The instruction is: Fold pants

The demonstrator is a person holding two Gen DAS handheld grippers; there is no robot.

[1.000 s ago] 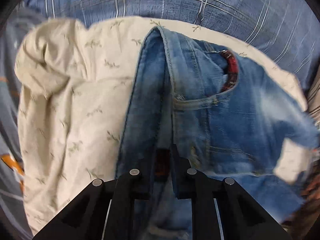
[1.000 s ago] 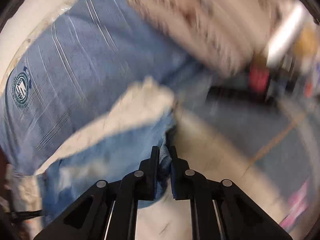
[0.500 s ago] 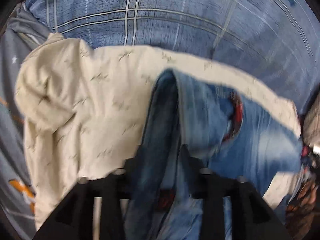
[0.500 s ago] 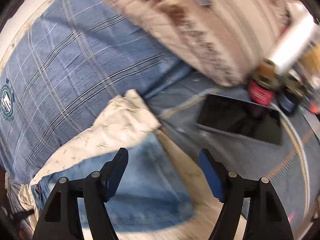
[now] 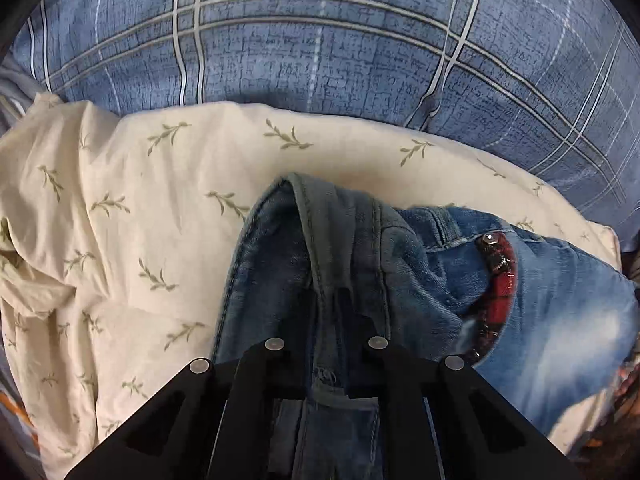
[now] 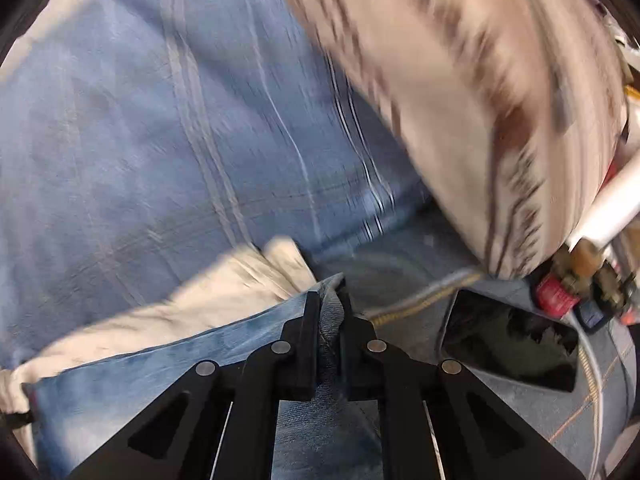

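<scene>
The pants are blue jeans (image 5: 560,312) with a red plaid pocket lining (image 5: 500,280), lying on a cream leaf-print cloth (image 5: 120,208). My left gripper (image 5: 326,300) is shut on a bunched fold of the jeans near the waistband. In the right wrist view, my right gripper (image 6: 328,304) is shut on a corner of the jeans (image 6: 160,364), with the denim stretching off to the left over the cream cloth (image 6: 224,280).
A blue plaid bedcover (image 5: 320,48) lies behind the cloth. In the right wrist view, a striped beige pillow (image 6: 480,100) sits at the upper right, a dark tablet (image 6: 508,344) at the right, and small bottles (image 6: 580,280) beside it.
My right gripper was open half a second ago and has now shut on the jeans' corner. My left gripper has kept its hold and moved closer to the cloth.
</scene>
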